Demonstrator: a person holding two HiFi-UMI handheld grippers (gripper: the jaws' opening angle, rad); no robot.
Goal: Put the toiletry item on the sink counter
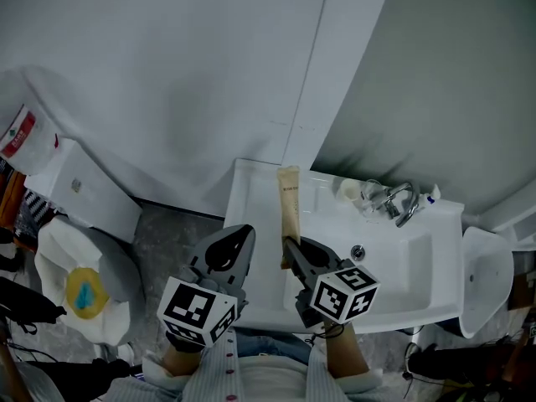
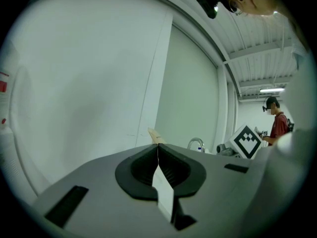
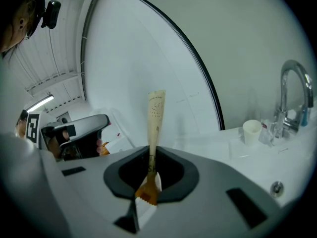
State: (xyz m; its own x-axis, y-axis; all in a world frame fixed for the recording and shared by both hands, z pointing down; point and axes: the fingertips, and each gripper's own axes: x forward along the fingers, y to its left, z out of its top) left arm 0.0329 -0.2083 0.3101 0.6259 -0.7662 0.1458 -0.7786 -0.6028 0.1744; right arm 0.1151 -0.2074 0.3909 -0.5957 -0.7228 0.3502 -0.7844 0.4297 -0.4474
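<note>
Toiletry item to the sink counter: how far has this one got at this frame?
Done: the tube is picked up and is over the sink counter.
In hand: the right gripper is shut on the tube's near end, with the rest sticking out ahead. The left gripper is shut and empty.
Left: set the tube down on the counter and let go. It is not yet released.

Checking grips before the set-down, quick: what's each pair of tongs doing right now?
Left tongs: closed, empty.
Right tongs: closed on the beige tube.
</note>
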